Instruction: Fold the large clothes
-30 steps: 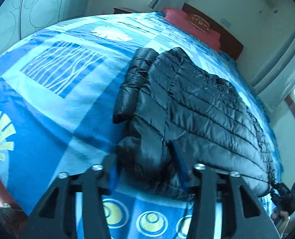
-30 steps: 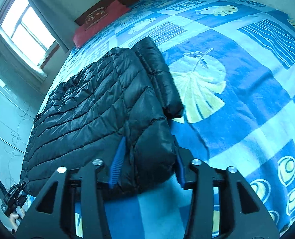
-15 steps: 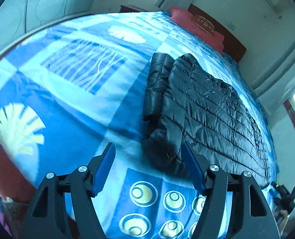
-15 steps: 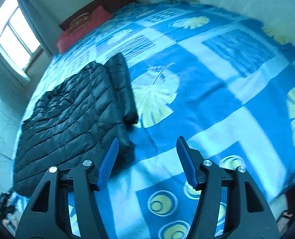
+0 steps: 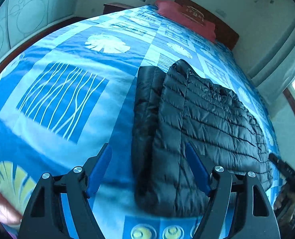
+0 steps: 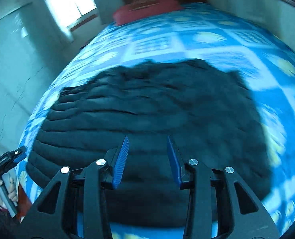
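Observation:
A black quilted puffer jacket (image 5: 207,119) lies flat on the blue patterned bedspread (image 5: 67,99), one sleeve folded in along its left side. My left gripper (image 5: 148,159) hovers above the jacket's near corner. Its jaws are opening, and the blue pads (image 5: 99,169) touch nothing. The right wrist view is blurred by motion. There the jacket (image 6: 147,99) fills the middle, and my right gripper (image 6: 148,149) hangs over its near edge. Its jaws are closing with no cloth pinched between them.
A red pillow (image 5: 187,18) and a dark wooden headboard (image 5: 225,31) sit at the far end of the bed. Walls and a window (image 6: 67,2) surround it. A hand (image 6: 0,185) holding the other gripper shows at the frame's left edge.
Both grippers let go of the jacket's near corners and lifted away. The left jaws spread wider. The right gripper swung across and rolled, and now faces the jacket's middle.

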`<act>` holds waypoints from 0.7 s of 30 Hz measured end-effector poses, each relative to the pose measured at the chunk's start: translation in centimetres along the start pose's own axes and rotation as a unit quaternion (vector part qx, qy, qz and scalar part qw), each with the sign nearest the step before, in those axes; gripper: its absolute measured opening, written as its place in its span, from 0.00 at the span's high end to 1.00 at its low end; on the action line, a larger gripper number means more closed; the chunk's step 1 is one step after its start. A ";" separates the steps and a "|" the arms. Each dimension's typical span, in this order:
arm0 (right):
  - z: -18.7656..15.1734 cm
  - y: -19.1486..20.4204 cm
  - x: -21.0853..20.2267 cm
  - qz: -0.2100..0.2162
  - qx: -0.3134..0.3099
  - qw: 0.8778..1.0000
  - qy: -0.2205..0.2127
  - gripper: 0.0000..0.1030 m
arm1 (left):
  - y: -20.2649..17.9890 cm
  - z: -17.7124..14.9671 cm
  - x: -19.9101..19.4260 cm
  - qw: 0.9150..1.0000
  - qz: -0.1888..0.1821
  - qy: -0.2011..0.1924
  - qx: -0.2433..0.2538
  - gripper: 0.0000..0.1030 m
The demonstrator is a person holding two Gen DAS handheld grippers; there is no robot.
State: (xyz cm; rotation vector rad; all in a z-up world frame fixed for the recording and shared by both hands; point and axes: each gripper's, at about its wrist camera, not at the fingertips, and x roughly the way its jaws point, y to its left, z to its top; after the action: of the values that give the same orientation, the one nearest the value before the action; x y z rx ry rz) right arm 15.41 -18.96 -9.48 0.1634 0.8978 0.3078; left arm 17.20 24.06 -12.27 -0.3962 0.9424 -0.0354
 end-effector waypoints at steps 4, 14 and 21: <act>2.0 4.3 3.1 0.018 -0.033 0.999 0.014 0.62 | 0.0 1.2 1.4 1.000 0.005 0.009 0.009 0.27; 0.8 6.1 10.5 -0.037 -0.050 0.995 0.079 0.61 | 0.9 3.4 4.8 0.999 -0.018 0.050 -0.002 0.27; 0.1 7.0 11.1 -0.059 -0.064 0.993 0.078 0.61 | -0.8 4.5 6.8 0.996 -0.032 0.072 0.029 0.27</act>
State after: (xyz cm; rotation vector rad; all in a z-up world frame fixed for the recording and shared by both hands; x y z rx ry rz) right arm 20.59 -8.66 -15.77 -0.0324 1.0341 0.2683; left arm 24.89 23.37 -14.95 -0.3734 1.0681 -0.1519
